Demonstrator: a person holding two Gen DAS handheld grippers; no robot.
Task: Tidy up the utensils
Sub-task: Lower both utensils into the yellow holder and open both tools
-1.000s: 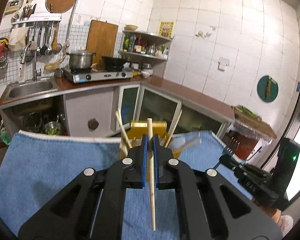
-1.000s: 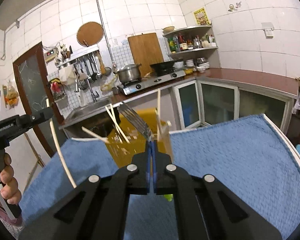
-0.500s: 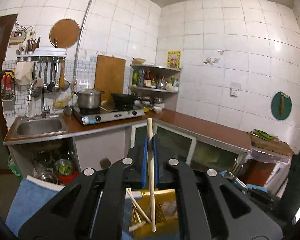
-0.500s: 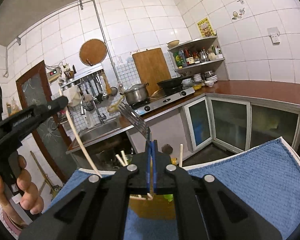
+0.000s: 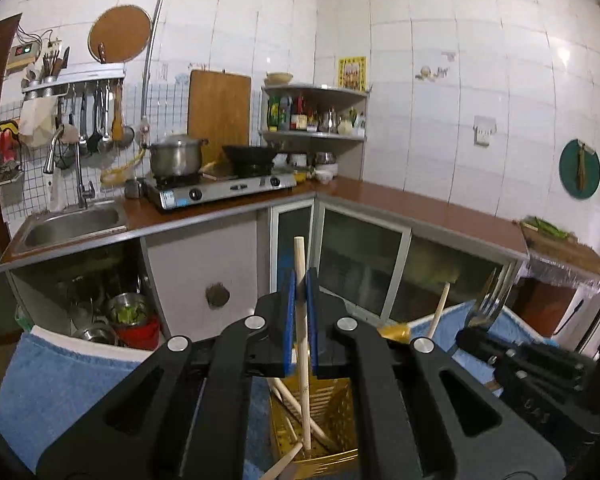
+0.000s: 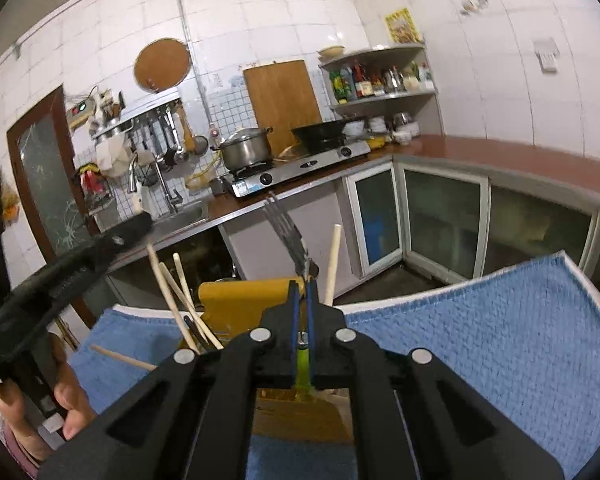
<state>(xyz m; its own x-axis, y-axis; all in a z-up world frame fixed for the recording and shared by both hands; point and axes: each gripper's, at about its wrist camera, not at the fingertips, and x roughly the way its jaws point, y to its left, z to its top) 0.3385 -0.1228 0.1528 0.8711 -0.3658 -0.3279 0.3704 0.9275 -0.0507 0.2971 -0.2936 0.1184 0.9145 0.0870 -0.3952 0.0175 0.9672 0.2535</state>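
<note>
From the left wrist, the left claw (image 5: 300, 280) is gripping a chopstick (image 5: 303, 360) nearly upright, its lower end dipping into the yellow holder (image 5: 336, 412). From the right wrist, the right claw (image 6: 301, 292) is clenching a green-handled fork (image 6: 288, 232), tines tilting up-left above the holder on the blue towel (image 6: 480, 340).

Even indoor light; glare on glossy white wall tiles (image 5: 440, 92); strong fisheye bending, dark corner vignette; slight motion blur at frame edges.
</note>
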